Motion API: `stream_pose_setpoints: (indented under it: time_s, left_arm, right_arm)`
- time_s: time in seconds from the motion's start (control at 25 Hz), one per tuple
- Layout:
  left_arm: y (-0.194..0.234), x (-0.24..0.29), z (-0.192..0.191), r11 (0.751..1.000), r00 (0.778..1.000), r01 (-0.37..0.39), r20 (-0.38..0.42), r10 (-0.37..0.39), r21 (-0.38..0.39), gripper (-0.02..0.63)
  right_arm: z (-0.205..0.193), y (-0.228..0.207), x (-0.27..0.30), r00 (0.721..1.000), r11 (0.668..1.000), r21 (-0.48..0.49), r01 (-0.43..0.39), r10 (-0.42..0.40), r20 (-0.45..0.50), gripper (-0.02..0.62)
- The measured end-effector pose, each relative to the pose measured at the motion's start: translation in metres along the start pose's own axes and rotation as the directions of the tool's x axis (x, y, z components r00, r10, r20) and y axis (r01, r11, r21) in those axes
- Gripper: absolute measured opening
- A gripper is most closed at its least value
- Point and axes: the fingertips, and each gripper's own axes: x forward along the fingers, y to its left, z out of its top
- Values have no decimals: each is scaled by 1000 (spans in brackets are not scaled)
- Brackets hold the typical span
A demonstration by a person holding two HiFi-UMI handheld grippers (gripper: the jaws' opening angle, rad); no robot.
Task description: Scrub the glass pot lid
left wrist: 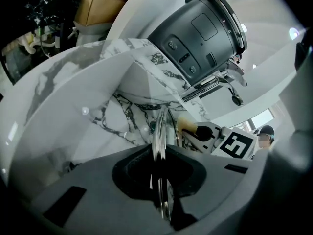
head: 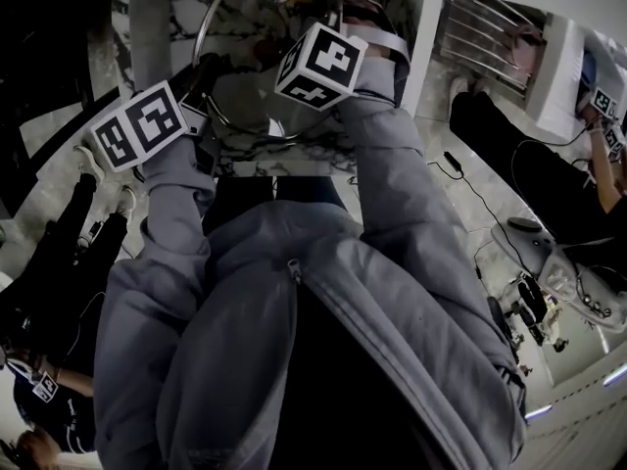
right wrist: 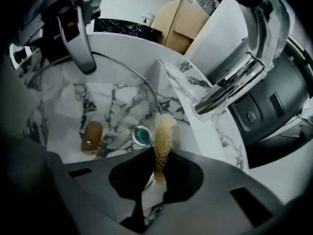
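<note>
Left gripper (left wrist: 161, 180): jaws pressed together on the metal rim of the glass pot lid (left wrist: 160, 131). You hold it edge-on, so in the left gripper view it shows as a thin bright line running up out of the jaws.

Right gripper (right wrist: 159, 173): jaws pinched on a tan fibrous scrubber (right wrist: 164, 131), which sticks out past the fingertips.

Lid position: tilted over the marble-patterned sink (left wrist: 58, 82), its rim sweeping an arc across the right gripper view. The scrubber's tip lies at that rim; whether it touches the glass cannot be told.

Below: a blue-green drain (right wrist: 142, 134) in the sink floor. Near it is a brown knob-shaped piece (right wrist: 91, 136) with a metal dot. Whether that is the lid's own knob seen through the glass cannot be told.

Surroundings: a chrome faucet (right wrist: 234, 80) reaches over the sink edge from the right, and a dark grey appliance (left wrist: 200, 31) stands behind it.

Head view: your grey sleeves (head: 392, 164) run up to both grippers, which sit close together above the sink.
</note>
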Motion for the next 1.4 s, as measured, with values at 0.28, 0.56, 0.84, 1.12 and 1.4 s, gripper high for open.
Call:
stream_pose_setpoints:
  time_s: [0.28, 0.56, 0.84, 1.12, 1.4]
  left_arm:
    - [-1, -2, -1, 1000, 1000, -2, -4, 2, -24, 40]
    - [4, -3, -1, 999, 1000, -29, -2, 29, -14, 38]
    - [4, -4, -2, 999, 999, -34, 9, 35, -28, 38]
    - [3, -6, -1, 999, 999, -42, 20, 43, -31, 38]
    - [-2, -11, 0, 999, 999, -44, 27, 44, -10, 38]
  right_arm:
    - [0, 8, 28, 999, 989, -144, -19, 15, -29, 49]
    - [-9, 57, 10, 987, 940, -299, -163, 156, -48, 49]
    - [-23, 117, -28, 958, 888, -361, -285, 278, -73, 49]
    - [-33, 159, -63, 913, 831, -385, -401, 397, -95, 49]
    - [-44, 181, -90, 844, 731, -440, -522, 516, -146, 49]
